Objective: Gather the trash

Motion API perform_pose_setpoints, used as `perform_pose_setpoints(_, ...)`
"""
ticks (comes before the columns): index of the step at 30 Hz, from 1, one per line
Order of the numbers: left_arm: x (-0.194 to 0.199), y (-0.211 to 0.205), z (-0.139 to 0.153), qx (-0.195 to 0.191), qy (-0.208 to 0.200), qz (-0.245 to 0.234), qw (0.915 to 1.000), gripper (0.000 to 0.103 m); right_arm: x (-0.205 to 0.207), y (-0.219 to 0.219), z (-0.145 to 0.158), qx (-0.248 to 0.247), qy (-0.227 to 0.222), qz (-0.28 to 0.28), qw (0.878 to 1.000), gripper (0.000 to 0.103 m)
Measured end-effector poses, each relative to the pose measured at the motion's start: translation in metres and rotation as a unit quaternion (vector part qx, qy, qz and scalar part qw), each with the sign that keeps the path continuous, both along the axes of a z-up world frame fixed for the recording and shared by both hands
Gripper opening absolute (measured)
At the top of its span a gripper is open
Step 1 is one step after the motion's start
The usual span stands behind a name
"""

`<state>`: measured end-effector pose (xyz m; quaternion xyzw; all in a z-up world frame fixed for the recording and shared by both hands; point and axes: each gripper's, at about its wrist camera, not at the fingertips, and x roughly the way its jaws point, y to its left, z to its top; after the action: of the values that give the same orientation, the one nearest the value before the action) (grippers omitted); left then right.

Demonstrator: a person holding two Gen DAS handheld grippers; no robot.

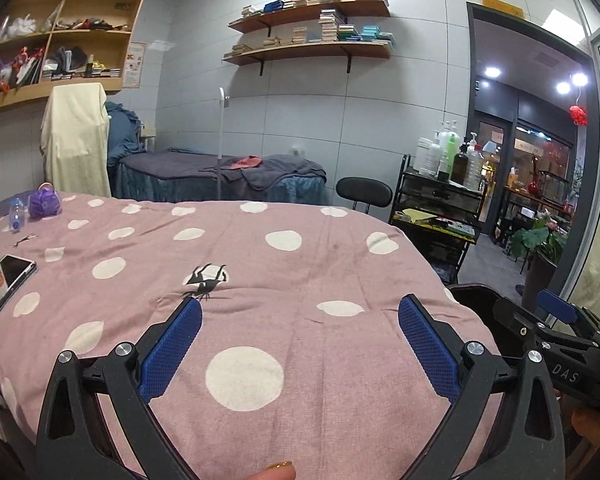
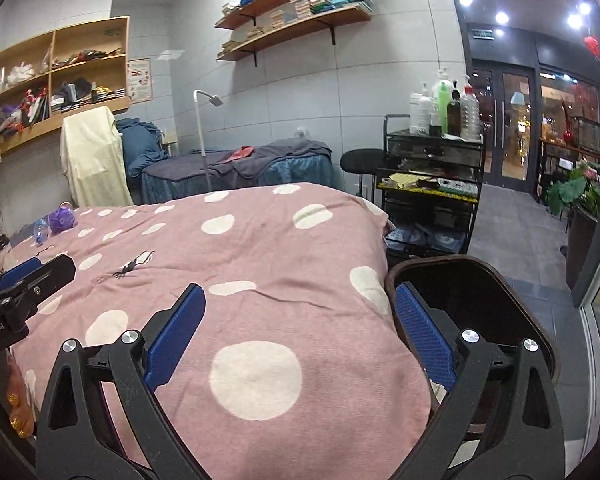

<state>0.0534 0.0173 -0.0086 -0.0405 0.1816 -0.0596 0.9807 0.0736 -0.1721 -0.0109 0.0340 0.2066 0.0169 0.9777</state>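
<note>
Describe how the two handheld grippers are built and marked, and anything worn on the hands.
Both the left gripper and the right gripper have black plastic frames with triangular cut-outs, silver screw heads and blue cross-hatched finger pads. White lettering "DAS" marks the right one's side. Gold polish shows on a fingernail. No cables or sleeves are visible.

A crumpled purple wrapper or bag (image 1: 44, 203) sits bunched at the far left corner of a pink bedcover with white dots (image 1: 284, 320). Just beside it, nearer the left edge, a small clear plastic bottle (image 1: 16, 214) with a blue label lies on its side. A dark open bin (image 2: 460, 292) stands touching the bed's near right corner
</note>
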Motion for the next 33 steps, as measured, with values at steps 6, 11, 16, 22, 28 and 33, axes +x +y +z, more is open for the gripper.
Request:
perform_pose_setpoints(6,-0.011,0.01,0.002,0.005,-0.014,0.021,0.9997,0.097,-0.011,0.016,0.006,0.001,-0.018,0.02,1.0,0.094)
perform_pose_setpoints(11,-0.014,0.016,0.003,-0.001,-0.017,0.026,0.9995,0.097,-0.015,0.022,0.009,0.007,-0.024,0.03,0.999,0.094)
perform_pose_setpoints(16,-0.016,0.018,0.004,-0.005,-0.019,0.028,0.9994,0.097,-0.021,0.025,0.013,0.005,-0.034,0.031,0.999,0.097)
perform_pose_setpoints(22,-0.018,0.022,0.004,-0.016,-0.019,0.03,0.9992,0.097,-0.028,0.03,0.014,-0.007,-0.042,0.035,0.998,0.097)
perform_pose_setpoints(28,-0.02,0.021,0.005,-0.013,-0.024,0.03,0.9992,0.097,-0.031,0.03,0.015,-0.002,-0.044,0.035,0.998,0.097)
perform_pose_setpoints(33,-0.021,0.02,0.005,-0.013,-0.025,0.029,0.9992,0.097,-0.034,0.029,0.017,-0.001,-0.049,0.034,0.998,0.097)
